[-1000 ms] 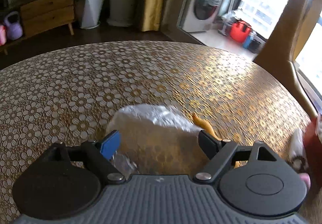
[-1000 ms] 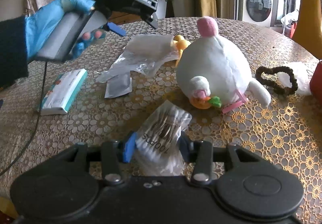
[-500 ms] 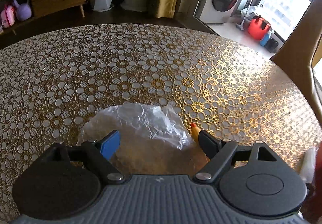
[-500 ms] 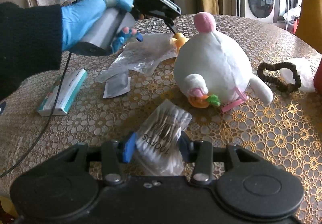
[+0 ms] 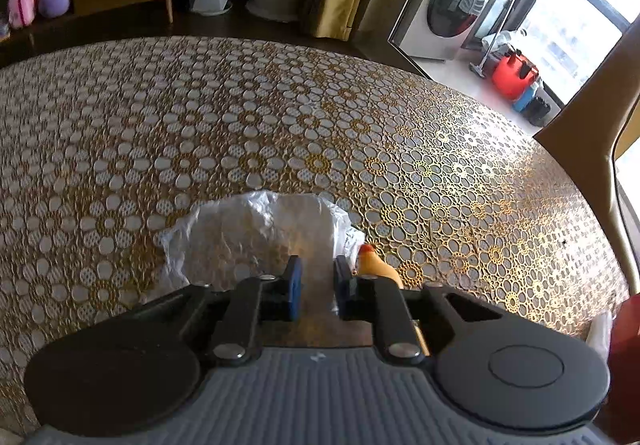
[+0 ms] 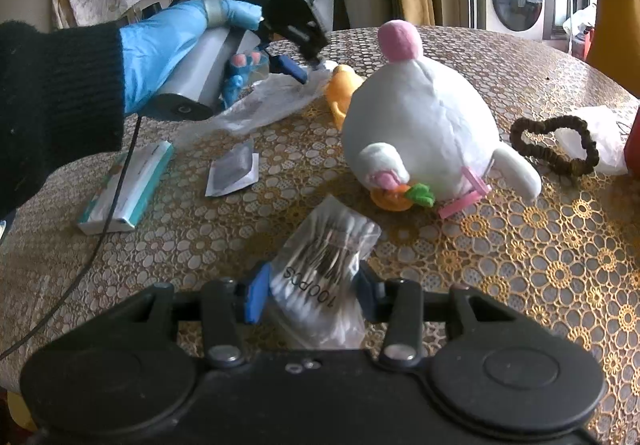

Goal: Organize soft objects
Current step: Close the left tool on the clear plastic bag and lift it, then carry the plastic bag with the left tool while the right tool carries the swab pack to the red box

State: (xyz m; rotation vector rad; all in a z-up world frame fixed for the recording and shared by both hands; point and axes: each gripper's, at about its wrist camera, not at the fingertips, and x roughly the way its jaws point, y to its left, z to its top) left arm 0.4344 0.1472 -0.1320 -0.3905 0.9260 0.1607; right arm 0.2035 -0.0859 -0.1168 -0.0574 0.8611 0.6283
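Note:
My left gripper (image 5: 315, 287) is shut on a crumpled clear plastic bag (image 5: 256, 233) that lies on the table; it also shows in the right wrist view (image 6: 308, 71), pinching the bag (image 6: 264, 105). A small yellow duck toy (image 5: 374, 265) lies just right of it, also in the right wrist view (image 6: 344, 87). My right gripper (image 6: 310, 291) is shut on a clear pack of cotton swabs (image 6: 324, 277) resting on the table. A white plush toy (image 6: 420, 125) with a pink ball lies beyond it.
A round table with a gold lace cloth (image 5: 440, 173) holds a teal and white box (image 6: 128, 185), a small grey sachet (image 6: 232, 173), a brown hair scrunchie (image 6: 556, 145) and a white plastic bag (image 6: 600, 137). A chair back (image 5: 592, 125) stands at the right.
My left gripper has lowered onto the clear plastic bag and its fingers have closed on it. My right gripper has stayed still, holding the cotton swab pack.

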